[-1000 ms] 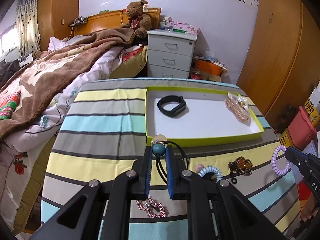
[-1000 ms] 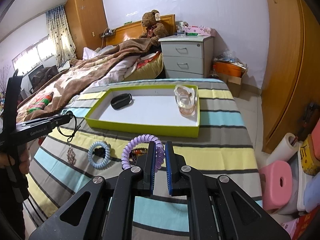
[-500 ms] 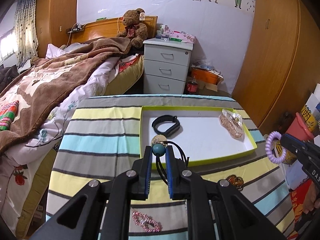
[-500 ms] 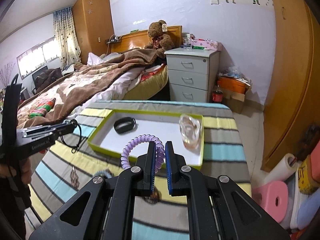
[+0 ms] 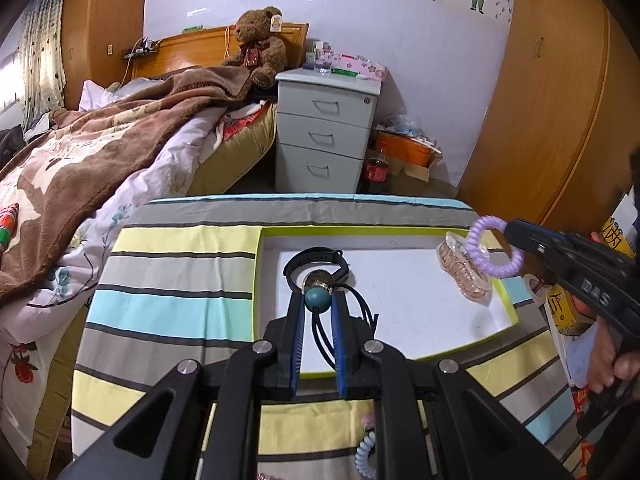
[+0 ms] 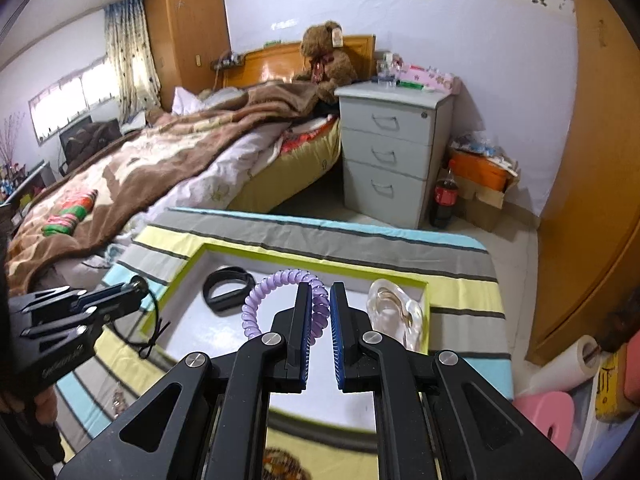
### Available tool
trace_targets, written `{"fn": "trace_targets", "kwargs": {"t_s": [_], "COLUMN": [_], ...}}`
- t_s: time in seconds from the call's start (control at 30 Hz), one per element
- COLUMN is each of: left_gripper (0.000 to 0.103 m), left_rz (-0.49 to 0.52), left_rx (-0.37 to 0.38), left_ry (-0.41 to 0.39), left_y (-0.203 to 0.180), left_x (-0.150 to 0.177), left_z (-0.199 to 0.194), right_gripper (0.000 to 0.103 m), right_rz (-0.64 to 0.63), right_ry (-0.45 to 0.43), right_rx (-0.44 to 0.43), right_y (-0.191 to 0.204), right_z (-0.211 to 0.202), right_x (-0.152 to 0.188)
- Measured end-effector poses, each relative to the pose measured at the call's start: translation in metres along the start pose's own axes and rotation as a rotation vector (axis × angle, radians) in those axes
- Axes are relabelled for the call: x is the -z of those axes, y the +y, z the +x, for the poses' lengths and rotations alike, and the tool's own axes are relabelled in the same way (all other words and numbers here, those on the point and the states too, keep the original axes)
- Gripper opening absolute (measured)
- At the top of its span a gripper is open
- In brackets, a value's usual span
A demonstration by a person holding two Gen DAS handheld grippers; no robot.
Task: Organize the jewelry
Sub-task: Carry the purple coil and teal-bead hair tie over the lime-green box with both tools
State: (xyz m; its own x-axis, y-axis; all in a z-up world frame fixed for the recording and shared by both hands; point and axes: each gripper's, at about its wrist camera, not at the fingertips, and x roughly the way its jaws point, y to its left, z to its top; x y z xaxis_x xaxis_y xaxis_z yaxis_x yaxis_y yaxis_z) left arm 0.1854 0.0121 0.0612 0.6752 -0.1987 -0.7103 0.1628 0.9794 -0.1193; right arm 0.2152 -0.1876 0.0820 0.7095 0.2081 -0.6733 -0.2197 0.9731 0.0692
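Note:
My left gripper (image 5: 318, 300) is shut on a black cord necklace (image 5: 318, 298) with a teal bead, held above the near edge of the green-rimmed white tray (image 5: 400, 308). Its cord loops hang down between the fingers. My right gripper (image 6: 320, 296) is shut on a purple spiral hair tie (image 6: 276, 284), hanging over the tray (image 6: 192, 268). In the left wrist view that purple hair tie (image 5: 494, 246) hangs over the tray's right end. Inside the tray lie a black wristband (image 5: 316, 258) and a clear hair clip (image 5: 464, 272).
The tray sits on a striped cloth (image 5: 176, 280). A pale blue spiral hair tie (image 5: 366, 458) lies on it near my left gripper. A bed (image 5: 80, 152) is at left, a grey drawer unit (image 5: 324, 136) behind, wooden wardrobe doors (image 5: 552, 128) at right.
Both grippers have moved forward over the tray with their items. The purple hair tie has been lifted off the cloth and carried to the tray's right end.

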Motion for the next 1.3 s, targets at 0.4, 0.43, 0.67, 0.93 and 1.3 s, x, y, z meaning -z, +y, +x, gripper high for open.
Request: {"fn": "trace_targets", "kwargs": {"t_s": [0.4,0.43,0.67,0.93,1.3], "left_gripper": [0.014,0.014,0.014,0.014,0.020], "left_rz": [-0.007,-0.007,-0.007,-0.012,-0.018], "left_rx": [-0.022,-0.020,-0.031,-0.031,-0.034], "left_ry": [0.090,0.093,0.110,0.135,0.141], "left_y": [0.000,0.000,0.000,0.000,0.001], "left_x": [0.006,0.007,0.007,0.011,0.010], "left_z": [0.051,0.053,0.063,0.070,0.072], "right_gripper": [0.009,0.009,0.009,0.009,0.010], "right_rz": [0.009,0.007,0.003,-0.018,-0.018], "right_ry": [0.158,0.166,0.202,0.231,0.231], "right_rx": [-0.021,-0.020,-0.007,0.010,0.018], "right_y": [-0.004,-0.004,-0.006,-0.002,-0.003], "right_z": [0.087,0.091,0.110,0.119,0.123], "right_x": [-0.001,0.000,-0.001,0.001,0.002]}}
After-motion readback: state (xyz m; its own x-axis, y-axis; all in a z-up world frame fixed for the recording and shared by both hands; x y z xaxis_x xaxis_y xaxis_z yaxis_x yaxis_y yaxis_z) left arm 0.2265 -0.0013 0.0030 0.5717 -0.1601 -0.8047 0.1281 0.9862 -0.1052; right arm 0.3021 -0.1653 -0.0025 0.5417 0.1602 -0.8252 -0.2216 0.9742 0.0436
